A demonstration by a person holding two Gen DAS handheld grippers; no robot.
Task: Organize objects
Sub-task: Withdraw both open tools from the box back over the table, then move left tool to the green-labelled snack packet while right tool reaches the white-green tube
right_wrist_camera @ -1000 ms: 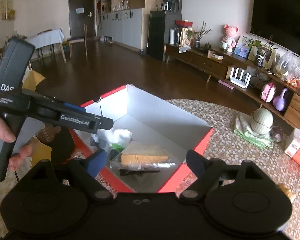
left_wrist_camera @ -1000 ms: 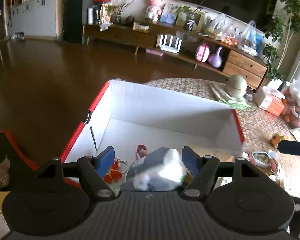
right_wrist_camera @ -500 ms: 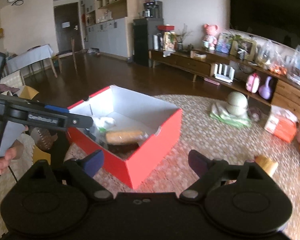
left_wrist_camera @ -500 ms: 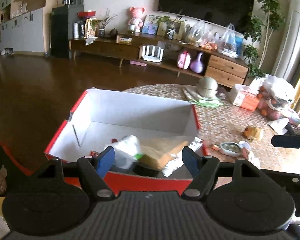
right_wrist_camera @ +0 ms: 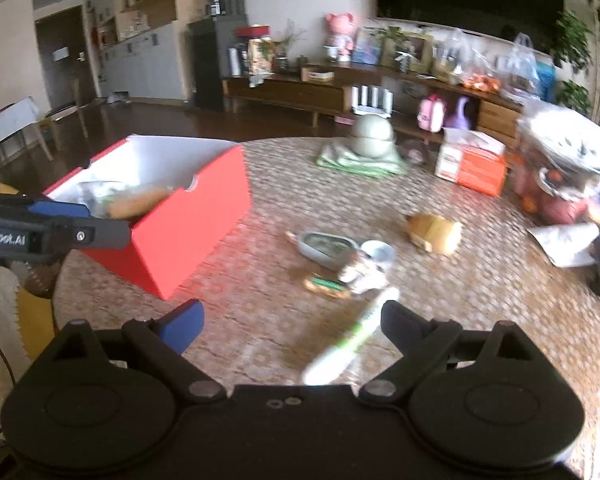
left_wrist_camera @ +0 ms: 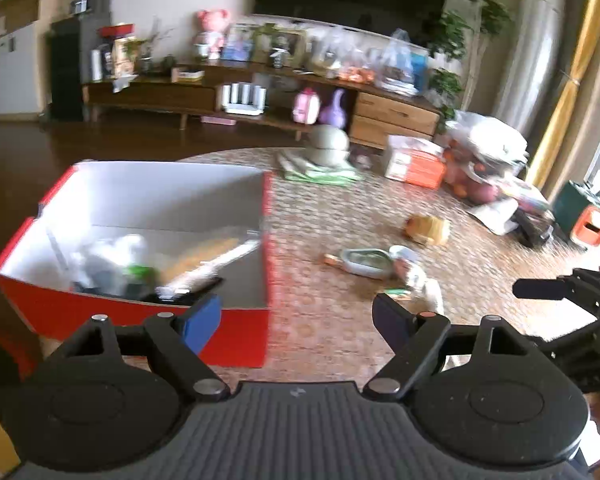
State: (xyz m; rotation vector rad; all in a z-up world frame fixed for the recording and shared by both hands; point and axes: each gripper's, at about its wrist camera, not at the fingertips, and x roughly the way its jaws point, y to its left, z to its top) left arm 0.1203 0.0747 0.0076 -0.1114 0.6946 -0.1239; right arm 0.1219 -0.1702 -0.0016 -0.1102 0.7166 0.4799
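Both tongs wide, empty, jaws just opening — drop right tongs [right_wrist_camera: 290, 326] square over white-green tube [right_wrist_camera: 350, 338] right of red box [right_wrist_camera: 172, 216]; grip mid-length.

One red box [right_wrist_camera: 188, 224], perhaps six loose items.

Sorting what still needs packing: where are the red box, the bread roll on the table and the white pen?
red box [right_wrist_camera: 188, 232], right wrist view, near side wall.
bread roll [right_wrist_camera: 436, 232], right wrist view, middle.
white pen [right_wrist_camera: 352, 340], right wrist view, barrel.
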